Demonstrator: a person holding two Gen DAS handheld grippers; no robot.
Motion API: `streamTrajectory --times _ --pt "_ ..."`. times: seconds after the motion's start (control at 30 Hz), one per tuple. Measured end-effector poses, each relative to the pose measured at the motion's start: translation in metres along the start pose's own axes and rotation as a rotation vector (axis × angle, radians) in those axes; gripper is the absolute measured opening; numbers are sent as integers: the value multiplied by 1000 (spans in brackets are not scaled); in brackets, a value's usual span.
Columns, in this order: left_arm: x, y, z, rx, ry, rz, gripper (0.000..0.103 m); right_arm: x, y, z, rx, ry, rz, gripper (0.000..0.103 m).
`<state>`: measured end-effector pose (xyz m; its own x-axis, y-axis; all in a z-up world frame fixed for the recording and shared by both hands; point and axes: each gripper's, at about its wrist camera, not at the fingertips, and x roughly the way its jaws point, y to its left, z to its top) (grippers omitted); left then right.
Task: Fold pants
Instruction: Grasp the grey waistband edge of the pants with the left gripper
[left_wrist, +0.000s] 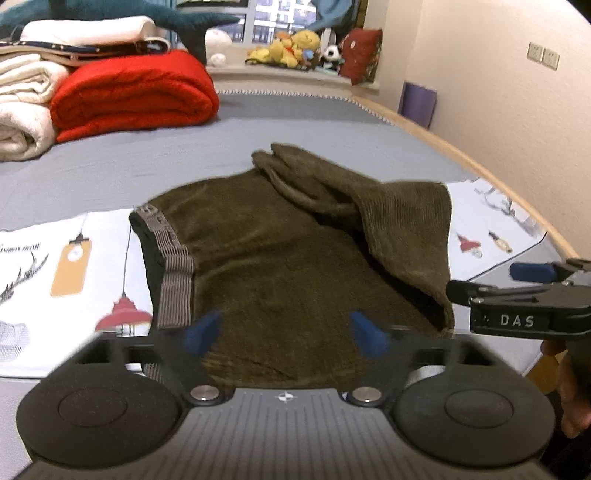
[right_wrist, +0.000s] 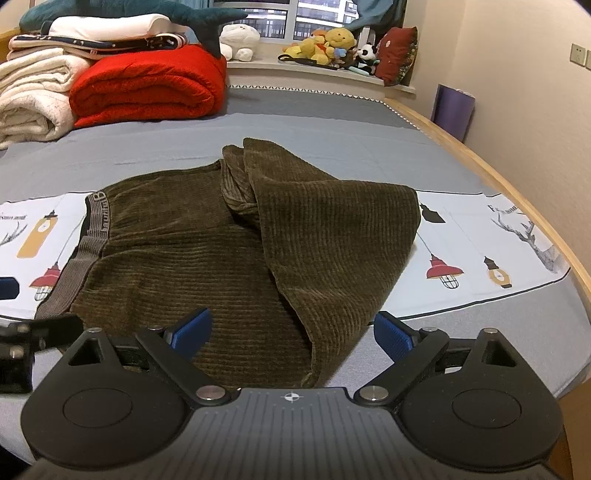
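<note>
Olive-brown corduroy pants (left_wrist: 273, 266) lie on a white printed cloth (left_wrist: 70, 258) on the bed, with the grey striped waistband (left_wrist: 173, 273) at the left and the legs folded back over the body on the right (right_wrist: 332, 236). My left gripper (left_wrist: 288, 334) is open and empty, its blue pads hovering over the near edge of the pants. My right gripper (right_wrist: 291, 338) is open and empty above the near edge by the folded leg. The right gripper also shows at the right edge of the left wrist view (left_wrist: 532, 291).
The grey bed sheet (right_wrist: 332, 122) has a wooden bed edge (right_wrist: 517, 206) on the right. Folded red (right_wrist: 147, 88) and white blankets (right_wrist: 33, 99) are stacked at the far left. Plush toys (right_wrist: 328, 44) and a red cushion sit on the windowsill.
</note>
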<state>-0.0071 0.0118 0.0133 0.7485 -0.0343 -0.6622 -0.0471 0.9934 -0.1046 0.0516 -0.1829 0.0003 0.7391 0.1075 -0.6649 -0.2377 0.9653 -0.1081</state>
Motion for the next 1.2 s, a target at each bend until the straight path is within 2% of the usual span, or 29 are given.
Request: streamTrajectory --times 0.03,0.07,0.1,0.13,0.17,0.3,0.37,0.4,0.43,0.5,0.6,0.77,0.83,1.0,1.1,1.2 --pt "-2 5 4 9 8 -18 44 -1 0 1 1 -4 -4 86" --pt "-2 11 10 26 25 -33 24 -2 -2 1 6 -9 -1 78" --pt "0 19 16 47 43 -39 20 -2 -3 2 13 -13 6 73" --pt "2 30 22 62 57 -41 20 -3 -4 4 19 -18 15 60" --pt "7 42 28 71 67 -42 20 -5 -5 6 25 -26 23 54" --pt "40 90 37 88 98 23 22 -10 -9 12 55 -57 55 53" --pt "69 124 35 -38 203 42 23 -8 -10 14 71 -50 83 53" --pt "84 142 36 -159 268 43 27 -7 -10 16 78 -45 95 53" --pt "92 155 35 -254 286 30 33 -5 -10 17 80 -42 101 53" --pt "107 167 36 -352 318 7 50 -2 -9 20 83 -40 112 53" --pt "128 164 38 -341 367 25 57 2 -9 26 95 -42 134 54" --pt "150 151 35 -288 419 59 58 11 -12 31 100 -28 140 55" --pt "158 144 33 -255 433 49 56 15 -15 31 107 -20 135 55" --pt "157 132 31 -148 405 47 26 18 -23 31 173 -2 140 55" --pt "143 133 34 -127 356 51 17 18 -20 29 182 4 132 55" --pt "120 144 37 -109 295 96 14 17 -15 27 183 8 136 55"
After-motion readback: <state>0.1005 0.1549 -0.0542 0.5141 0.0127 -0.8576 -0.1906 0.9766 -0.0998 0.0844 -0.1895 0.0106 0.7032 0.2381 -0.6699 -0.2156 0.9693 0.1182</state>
